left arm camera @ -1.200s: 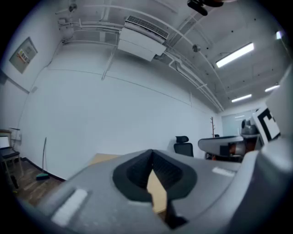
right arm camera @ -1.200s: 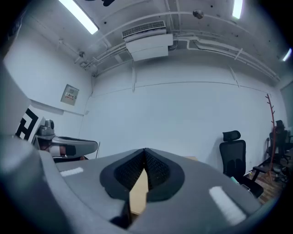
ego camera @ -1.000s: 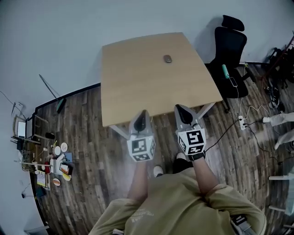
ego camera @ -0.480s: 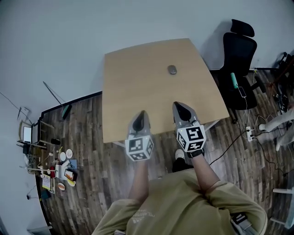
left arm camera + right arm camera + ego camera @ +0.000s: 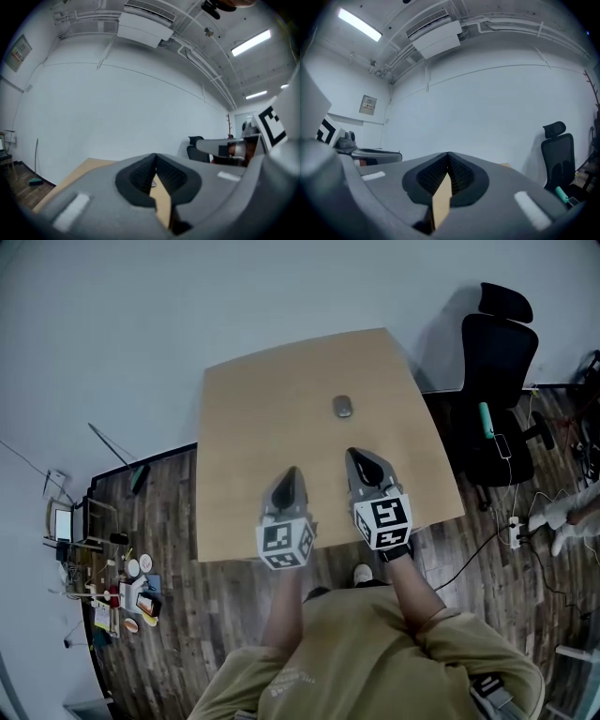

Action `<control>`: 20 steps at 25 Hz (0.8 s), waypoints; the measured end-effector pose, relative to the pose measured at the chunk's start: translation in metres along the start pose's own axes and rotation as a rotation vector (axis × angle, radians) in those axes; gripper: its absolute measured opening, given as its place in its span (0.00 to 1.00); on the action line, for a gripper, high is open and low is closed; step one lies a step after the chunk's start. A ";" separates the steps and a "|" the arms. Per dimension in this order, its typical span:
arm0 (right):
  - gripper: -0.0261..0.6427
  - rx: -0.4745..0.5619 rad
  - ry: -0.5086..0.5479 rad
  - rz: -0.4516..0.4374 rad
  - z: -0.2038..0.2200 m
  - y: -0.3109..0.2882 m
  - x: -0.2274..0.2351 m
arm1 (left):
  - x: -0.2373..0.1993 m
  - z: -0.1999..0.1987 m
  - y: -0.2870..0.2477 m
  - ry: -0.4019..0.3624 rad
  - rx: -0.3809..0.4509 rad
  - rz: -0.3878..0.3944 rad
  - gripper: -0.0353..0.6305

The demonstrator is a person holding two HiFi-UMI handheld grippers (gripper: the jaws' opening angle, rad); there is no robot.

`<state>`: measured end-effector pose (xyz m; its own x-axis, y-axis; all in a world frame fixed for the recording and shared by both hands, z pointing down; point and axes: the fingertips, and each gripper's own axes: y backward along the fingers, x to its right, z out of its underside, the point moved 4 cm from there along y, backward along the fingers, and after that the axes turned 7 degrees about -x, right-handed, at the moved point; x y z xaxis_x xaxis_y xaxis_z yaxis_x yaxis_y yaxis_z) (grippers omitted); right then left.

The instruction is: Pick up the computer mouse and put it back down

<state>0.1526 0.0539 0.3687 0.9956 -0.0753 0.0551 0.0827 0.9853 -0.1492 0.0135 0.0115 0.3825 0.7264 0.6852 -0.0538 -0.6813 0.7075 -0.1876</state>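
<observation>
Head view | small grey oval computer mouse (image 5: 343, 407) lies on the pale wooden table (image 5: 253, 409), well ahead of both claws | right gripper (image 5: 353, 457) nearer, almost in line; left gripper (image 5: 290, 472) offset | both jaws closed, empty | mouse's long axis seems to point away.

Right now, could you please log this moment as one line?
stage: pre-grasp; mouse: on table, untouched; left gripper: shut, empty; right gripper: shut, empty
</observation>
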 end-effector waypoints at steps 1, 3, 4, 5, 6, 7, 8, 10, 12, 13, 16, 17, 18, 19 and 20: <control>0.05 -0.005 0.015 0.006 0.003 -0.004 0.009 | 0.005 0.002 -0.008 -0.008 -0.009 0.000 0.06; 0.05 -0.019 0.017 0.007 0.011 -0.013 0.021 | 0.007 0.009 -0.020 -0.011 -0.031 -0.006 0.06; 0.05 -0.029 0.007 0.000 0.016 -0.017 0.024 | 0.006 0.013 -0.024 -0.007 -0.043 -0.012 0.06; 0.05 -0.040 -0.002 -0.009 0.021 -0.022 0.026 | 0.005 0.016 -0.028 -0.003 -0.054 -0.019 0.06; 0.05 -0.050 -0.008 -0.016 0.025 -0.026 0.027 | 0.003 0.018 -0.031 -0.002 -0.065 -0.026 0.06; 0.05 -0.059 -0.014 -0.021 0.028 -0.032 0.030 | 0.001 0.019 -0.036 -0.003 -0.074 -0.031 0.06; 0.05 -0.068 -0.020 -0.023 0.031 -0.039 0.033 | -0.001 0.020 -0.041 -0.004 -0.081 -0.032 0.06; 0.05 -0.092 -0.036 -0.021 0.038 -0.055 0.041 | -0.008 0.021 -0.055 -0.004 -0.092 -0.031 0.06; 0.05 -0.119 -0.049 -0.015 0.046 -0.074 0.046 | -0.018 0.024 -0.071 0.002 -0.102 -0.026 0.06; 0.05 -0.131 -0.054 -0.010 0.051 -0.083 0.049 | -0.024 0.026 -0.080 0.007 -0.107 -0.020 0.06; 0.05 -0.176 -0.056 0.018 0.066 -0.109 0.066 | -0.034 0.036 -0.115 0.022 -0.129 0.012 0.06; 0.05 -0.196 -0.056 0.026 0.072 -0.118 0.073 | -0.036 0.038 -0.127 0.025 -0.138 0.019 0.06; 0.06 -0.216 -0.058 0.033 0.077 -0.128 0.079 | -0.039 0.041 -0.139 0.025 -0.146 0.024 0.06; 0.06 -0.235 -0.062 0.039 0.082 -0.137 0.086 | -0.041 0.042 -0.150 0.023 -0.155 0.030 0.06; 0.06 -0.253 -0.068 0.047 0.087 -0.146 0.092 | -0.044 0.044 -0.160 0.020 -0.164 0.039 0.06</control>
<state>0.2283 -0.0837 0.4816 0.9941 -0.0110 0.1076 0.0529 0.9172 -0.3948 0.0869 -0.1242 0.4576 0.7026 0.7067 -0.0832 -0.6861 0.6418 -0.3425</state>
